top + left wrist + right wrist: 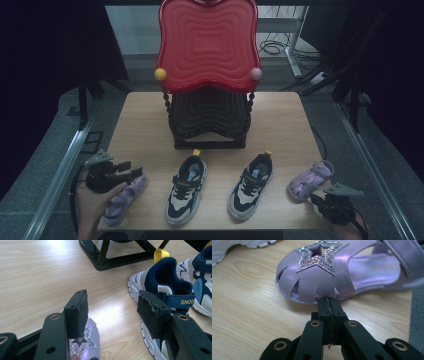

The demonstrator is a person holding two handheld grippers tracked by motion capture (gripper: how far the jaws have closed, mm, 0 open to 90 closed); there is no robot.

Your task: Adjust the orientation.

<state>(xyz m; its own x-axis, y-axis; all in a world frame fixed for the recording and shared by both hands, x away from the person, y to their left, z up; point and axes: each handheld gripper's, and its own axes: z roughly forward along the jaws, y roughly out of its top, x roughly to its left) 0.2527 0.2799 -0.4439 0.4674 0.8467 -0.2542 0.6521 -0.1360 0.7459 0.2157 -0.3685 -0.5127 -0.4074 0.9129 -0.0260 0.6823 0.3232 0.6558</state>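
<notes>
Below, the two-tier rack [207,75] holds no shoes on either shelf.

Your left gripper [131,173] covers the heel end of the left purple sandal [125,196] in the high view. In the left gripper view, the sneaker's strap lettering [190,301] is cut off by the pad [150,312]. The red tray's [207,42] top leaves frame.

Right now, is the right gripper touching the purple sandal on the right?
Cannot tell. In the right gripper view the right gripper, jaws pressed together, ends right at the toe edge of the purple sandal; no gap shows, and no contact shows plainly.
</notes>
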